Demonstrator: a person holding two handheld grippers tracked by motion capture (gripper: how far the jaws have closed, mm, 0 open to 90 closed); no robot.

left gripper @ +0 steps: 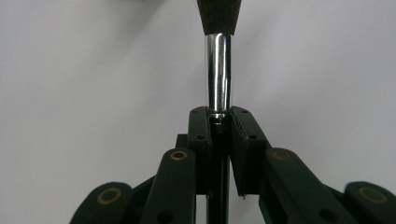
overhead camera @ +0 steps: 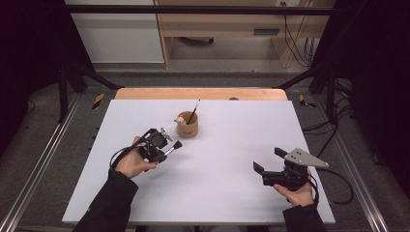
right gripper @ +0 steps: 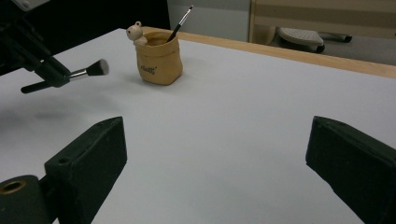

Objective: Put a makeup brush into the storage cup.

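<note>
A makeup brush [left gripper: 218, 70] with a chrome ferrule and dark bristles is clamped between the jaws of my left gripper [left gripper: 219, 116], bristles pointing away from it. In the high view the left gripper [overhead camera: 163, 150] is held above the left part of the white table, and the brush head [overhead camera: 177, 144] points toward a tan pouch-shaped holder [overhead camera: 187, 126]. The holder [right gripper: 159, 58] has a small bear figure on its rim and a thin brush [right gripper: 182, 19] standing in it. My right gripper [overhead camera: 268, 160] rests low at the right, jaws wide apart with nothing between them [right gripper: 219, 158].
The white table top [overhead camera: 217, 193] has a wooden strip [overhead camera: 200, 93] along its far edge. A cable [overhead camera: 338, 188] trails from the right gripper off the table's right side. Metal rails run along both sides, and a wooden shelf unit stands behind.
</note>
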